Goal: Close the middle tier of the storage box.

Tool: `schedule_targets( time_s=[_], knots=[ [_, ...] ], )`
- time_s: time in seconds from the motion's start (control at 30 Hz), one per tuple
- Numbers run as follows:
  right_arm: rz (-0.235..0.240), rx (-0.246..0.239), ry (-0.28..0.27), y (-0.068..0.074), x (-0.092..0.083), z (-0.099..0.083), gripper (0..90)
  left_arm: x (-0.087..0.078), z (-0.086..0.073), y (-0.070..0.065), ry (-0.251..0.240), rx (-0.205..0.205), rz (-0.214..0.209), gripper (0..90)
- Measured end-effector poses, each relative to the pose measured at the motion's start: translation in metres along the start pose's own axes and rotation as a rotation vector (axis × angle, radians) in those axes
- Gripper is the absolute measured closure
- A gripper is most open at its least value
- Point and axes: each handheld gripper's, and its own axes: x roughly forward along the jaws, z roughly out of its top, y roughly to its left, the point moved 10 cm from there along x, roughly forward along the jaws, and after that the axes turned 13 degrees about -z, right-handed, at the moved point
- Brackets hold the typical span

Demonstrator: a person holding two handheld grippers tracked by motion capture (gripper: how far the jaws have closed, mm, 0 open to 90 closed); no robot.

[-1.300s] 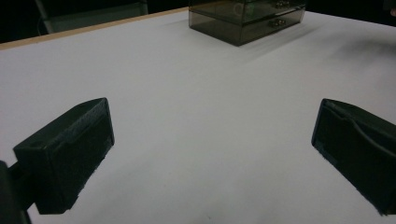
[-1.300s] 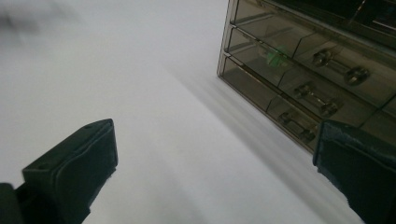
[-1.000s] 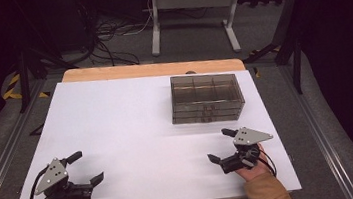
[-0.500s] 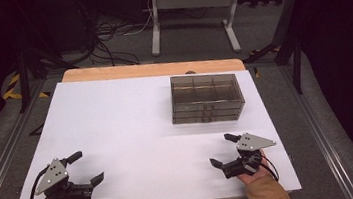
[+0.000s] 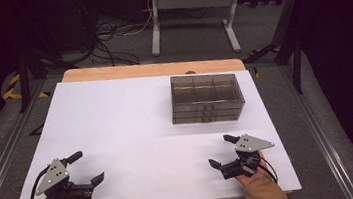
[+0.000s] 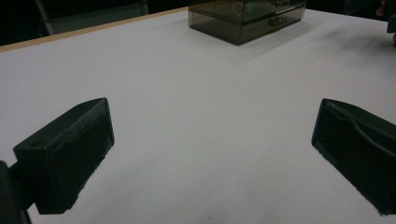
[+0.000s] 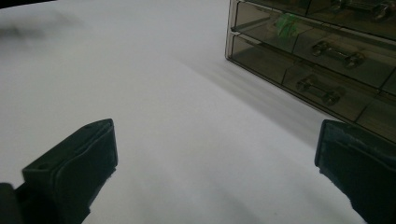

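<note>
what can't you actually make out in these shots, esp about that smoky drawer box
- Green thing in the drawer box: right gripper view, blurred by the tinted front; what it is stays unclear.
- Box's right end: right gripper view, cut off by the frame edge.
- Top compartments: high view, too small and dark to see contents.
- Right tongs: left gripper view, cut off at the top right corner.
</note>
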Motion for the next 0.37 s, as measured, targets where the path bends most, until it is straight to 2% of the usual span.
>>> schedule_targets(
  time_s=[0.37],
  knots=[
    [0.007, -0.007, -0.006, 0.0017, -0.0006, 0.0009, 0.0, 0.0003, 0.0003, 0.0012, 0.001, 0.004, 0.004, 0.1]
  ],
)
